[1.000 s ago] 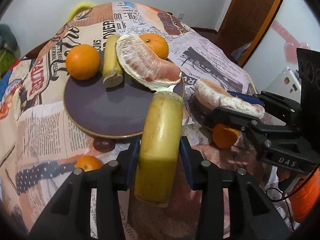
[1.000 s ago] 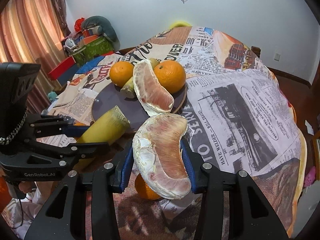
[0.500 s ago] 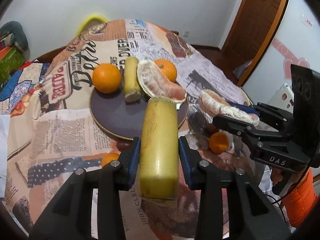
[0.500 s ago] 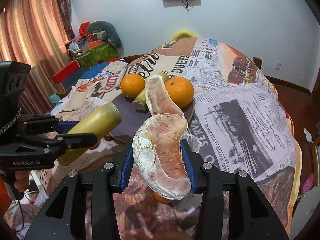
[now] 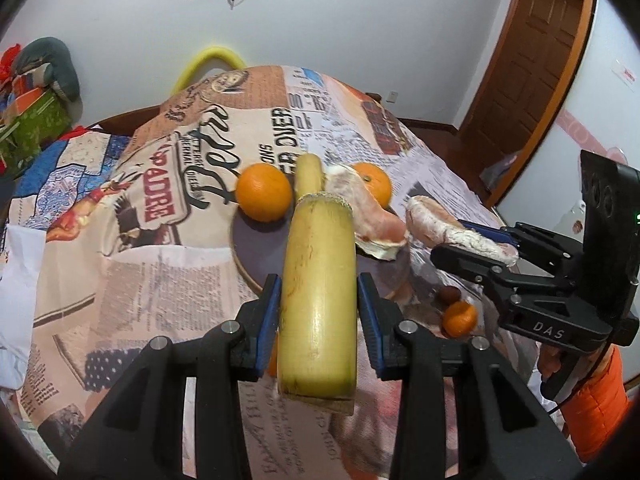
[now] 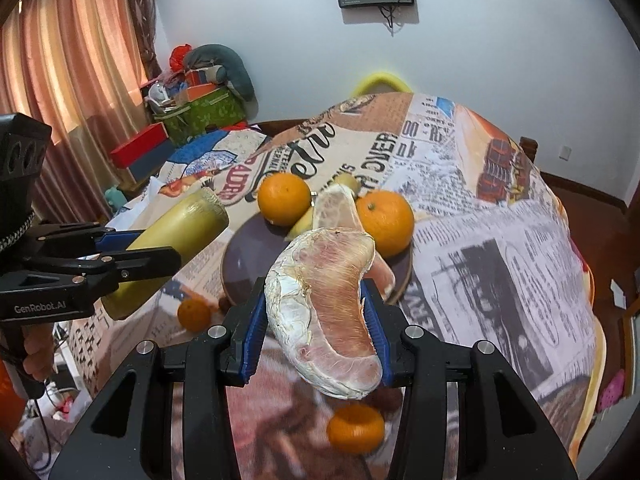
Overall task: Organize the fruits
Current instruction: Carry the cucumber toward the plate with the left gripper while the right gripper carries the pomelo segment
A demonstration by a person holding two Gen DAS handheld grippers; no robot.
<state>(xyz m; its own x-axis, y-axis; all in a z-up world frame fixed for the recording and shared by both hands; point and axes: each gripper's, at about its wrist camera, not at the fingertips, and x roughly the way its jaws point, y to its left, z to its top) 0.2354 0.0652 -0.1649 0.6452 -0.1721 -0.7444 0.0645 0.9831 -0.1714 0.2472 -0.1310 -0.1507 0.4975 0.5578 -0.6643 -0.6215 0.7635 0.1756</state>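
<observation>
My left gripper (image 5: 318, 320) is shut on a yellow sugarcane piece (image 5: 318, 292) and holds it in the air in front of the dark round plate (image 5: 256, 248). My right gripper (image 6: 314, 328) is shut on a peeled pomelo segment (image 6: 328, 312), also raised above the table. On the plate (image 6: 240, 268) lie two oranges (image 6: 285, 199) (image 6: 385, 218), another pomelo segment (image 6: 336, 210) and a second sugarcane piece (image 5: 308, 174). The right gripper shows in the left wrist view (image 5: 472, 248), the left gripper in the right wrist view (image 6: 160, 256).
Small tangerines (image 6: 355, 428) (image 6: 194, 314) and a dark brown round fruit (image 5: 450, 294) lie on the newspaper-print tablecloth (image 6: 500, 280) near the plate. Boxes and clutter (image 6: 192, 108) stand by the curtain at the left. A wooden door (image 5: 528, 80) is at the right.
Both grippers have risen and pulled back from the plate with their fruit still held. The plate and its fruit look smaller and farther away.
</observation>
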